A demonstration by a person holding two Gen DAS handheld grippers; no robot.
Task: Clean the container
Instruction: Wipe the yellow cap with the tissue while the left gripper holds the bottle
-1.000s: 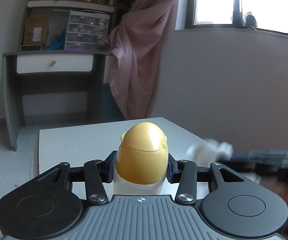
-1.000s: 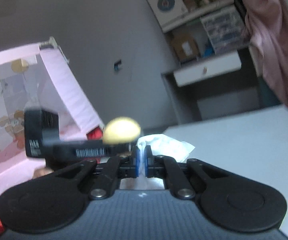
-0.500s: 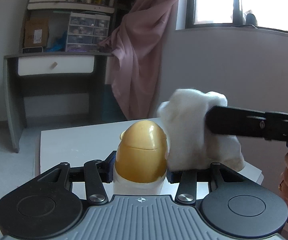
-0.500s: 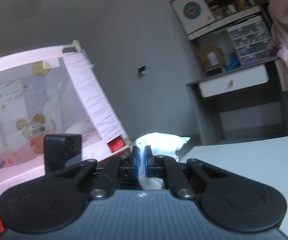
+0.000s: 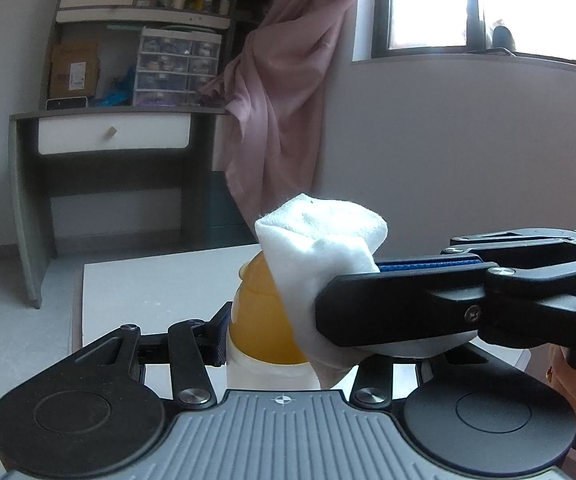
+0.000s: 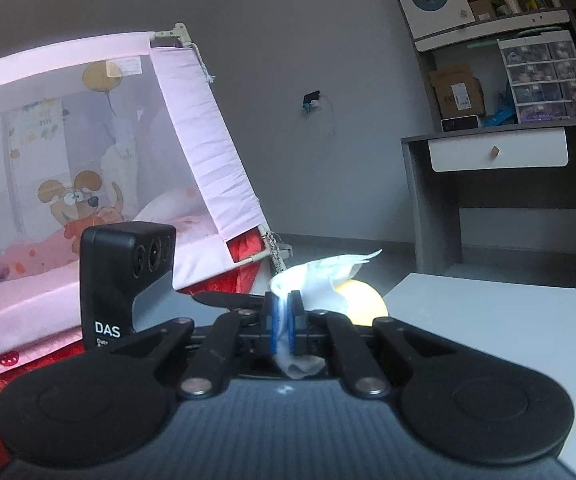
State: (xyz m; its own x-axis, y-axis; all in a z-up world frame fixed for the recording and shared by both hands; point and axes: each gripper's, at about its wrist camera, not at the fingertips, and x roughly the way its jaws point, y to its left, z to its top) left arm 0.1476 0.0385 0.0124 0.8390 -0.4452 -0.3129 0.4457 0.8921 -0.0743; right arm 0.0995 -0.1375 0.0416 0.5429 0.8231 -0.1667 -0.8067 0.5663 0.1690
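Observation:
A container with a yellow domed cap [image 5: 260,320] and a pale body [image 5: 264,374] stands upright between the fingers of my left gripper [image 5: 276,344], which is shut on it. My right gripper [image 5: 327,300] comes in level from the right, shut on a white cloth [image 5: 319,236]. The cloth lies over the top and right side of the cap and hides the left gripper's right finger. In the right wrist view the cloth [image 6: 319,276] is pinched between the blue pads of the right gripper [image 6: 282,320], with the yellow cap [image 6: 363,306] just beyond it.
The white table [image 5: 148,280] stretches ahead under the container. Behind it stand a grey desk with a white drawer [image 5: 112,136], a pink curtain [image 5: 284,112] and a window [image 5: 427,4]. A pink mesh playpen [image 6: 88,152] is at the left. A hand [image 5: 567,376] grips the right tool.
The right gripper with the cloth rose from low on the right, passed beside the cap and now lays the cloth over the cap's top. The left gripper and container stayed still.

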